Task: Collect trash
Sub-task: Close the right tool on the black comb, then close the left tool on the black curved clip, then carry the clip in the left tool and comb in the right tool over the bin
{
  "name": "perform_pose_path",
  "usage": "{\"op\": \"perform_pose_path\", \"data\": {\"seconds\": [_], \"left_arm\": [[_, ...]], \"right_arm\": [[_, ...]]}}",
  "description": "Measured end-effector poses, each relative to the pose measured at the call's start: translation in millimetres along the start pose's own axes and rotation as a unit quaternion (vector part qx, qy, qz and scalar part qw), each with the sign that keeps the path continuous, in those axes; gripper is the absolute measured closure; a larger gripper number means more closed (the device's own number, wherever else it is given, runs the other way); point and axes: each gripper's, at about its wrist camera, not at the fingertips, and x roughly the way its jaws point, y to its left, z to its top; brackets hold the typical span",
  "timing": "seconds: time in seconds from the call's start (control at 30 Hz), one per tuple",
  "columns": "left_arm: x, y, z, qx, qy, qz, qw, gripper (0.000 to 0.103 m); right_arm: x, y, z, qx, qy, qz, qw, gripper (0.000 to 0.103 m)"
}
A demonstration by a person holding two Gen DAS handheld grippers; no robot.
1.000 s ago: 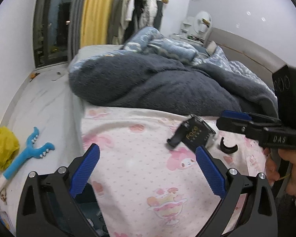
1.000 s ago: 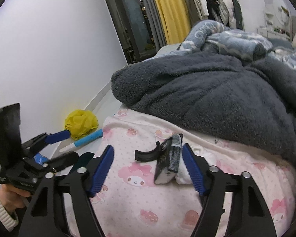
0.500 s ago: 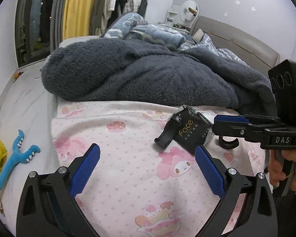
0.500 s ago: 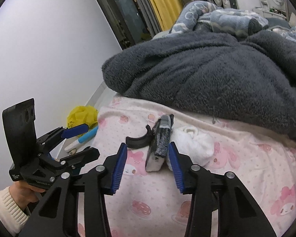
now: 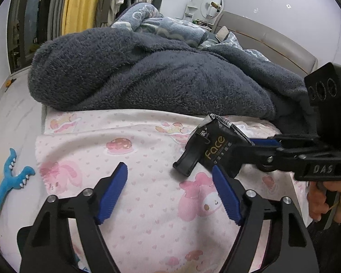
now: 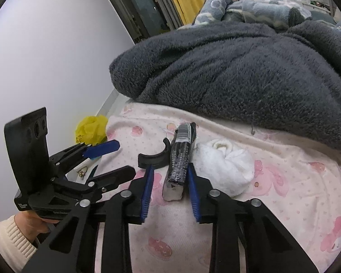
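Note:
A black "Face" packet (image 5: 216, 150) stands on edge on the pink printed bedsheet (image 5: 147, 182). In the right wrist view the packet (image 6: 181, 154) sits between my right gripper's (image 6: 170, 182) blue pads, which straddle it with a narrow gap on the left side. A black curved plastic piece (image 6: 154, 157) lies just left of it, also seen in the left wrist view (image 5: 188, 161). A white crumpled sock (image 6: 225, 163) lies right of the packet. My left gripper (image 5: 170, 188) is open and empty, hovering over the sheet left of the packet.
A dark grey fleece blanket (image 5: 147, 75) is piled behind the packet. A yellow crumpled bag (image 6: 91, 129) and a blue toy (image 5: 9, 182) lie on the floor to the left. The headboard (image 5: 272, 41) is at the back right.
My right gripper has narrowed around the packet from wide open. The left gripper has moved closer to the bed and the packet.

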Motion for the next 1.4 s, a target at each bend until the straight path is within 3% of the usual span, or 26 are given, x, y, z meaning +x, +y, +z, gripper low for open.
{"op": "perform_pose_path", "data": {"seconds": [0.03,0.13,0.73,1.1,1.2,1.4], "left_arm": [[2.0,-0.2,0.5,0.0,0.001,-0.003,1.0,0.027],[7.4,-2.2,1.0,0.004,0.004,-0.012,0.9999,0.03],[30.3,-19.6,14.0,0.03,0.004,-0.017,0.9994,0.042],[53.9,-37.1,19.7,0.059,0.034,0.002,0.9976,0.062],[59.8,-37.7,20.6,0.061,0.043,0.018,0.997,0.079],[58.6,-40.1,22.0,0.056,0.043,0.025,0.9972,0.081]], "right_arm": [[2.4,-0.6,0.0,0.001,0.002,-0.001,1.0,0.087],[2.7,-0.2,1.3,-0.004,0.0,-0.008,1.0,0.091],[-31.6,-8.2,15.4,0.015,-0.058,-0.016,0.998,0.091],[-38.5,-17.2,10.3,0.017,-0.055,-0.014,0.998,0.091],[-40.7,-15.1,8.8,0.011,-0.054,-0.016,0.998,0.091],[-44.1,-14.5,8.2,0.009,-0.056,-0.017,0.998,0.091]]}}
